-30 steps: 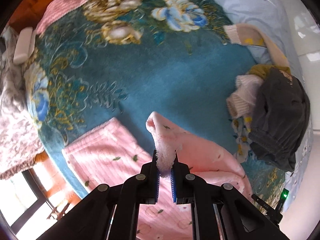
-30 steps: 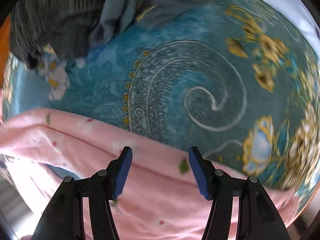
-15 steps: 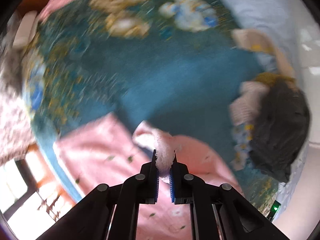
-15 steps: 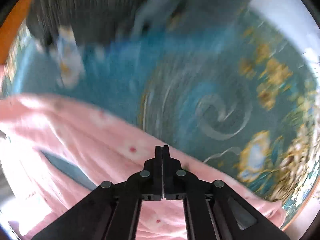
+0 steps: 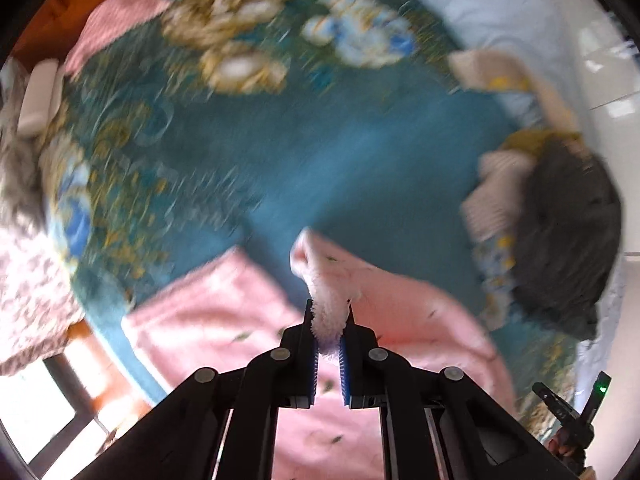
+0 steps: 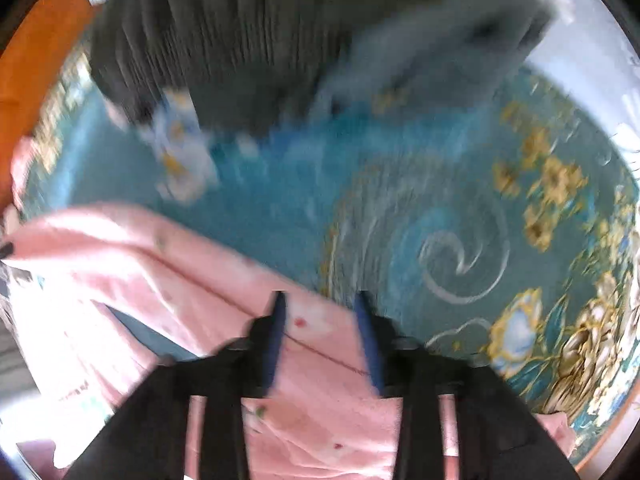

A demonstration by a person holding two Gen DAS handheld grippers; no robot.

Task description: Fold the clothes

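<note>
1 pink garment (image 5: 224, 312) lies only partly folded near the bed's (image 5: 320, 152) edge, its fluffy corner pinched in the left hand-held gripper (image 5: 329, 334), the right hand-held gripper (image 6: 320, 312) gaping narrowly above it, a clothes pile (image 5: 560, 232) waiting.

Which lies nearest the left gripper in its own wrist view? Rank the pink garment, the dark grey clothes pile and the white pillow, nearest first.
1. Pink garment: its fuzzy edge is clamped in the left gripper.
2. Dark grey clothes pile: farther off, at the right.
3. White pillow: farthest, at the far left edge of the bed.
</note>
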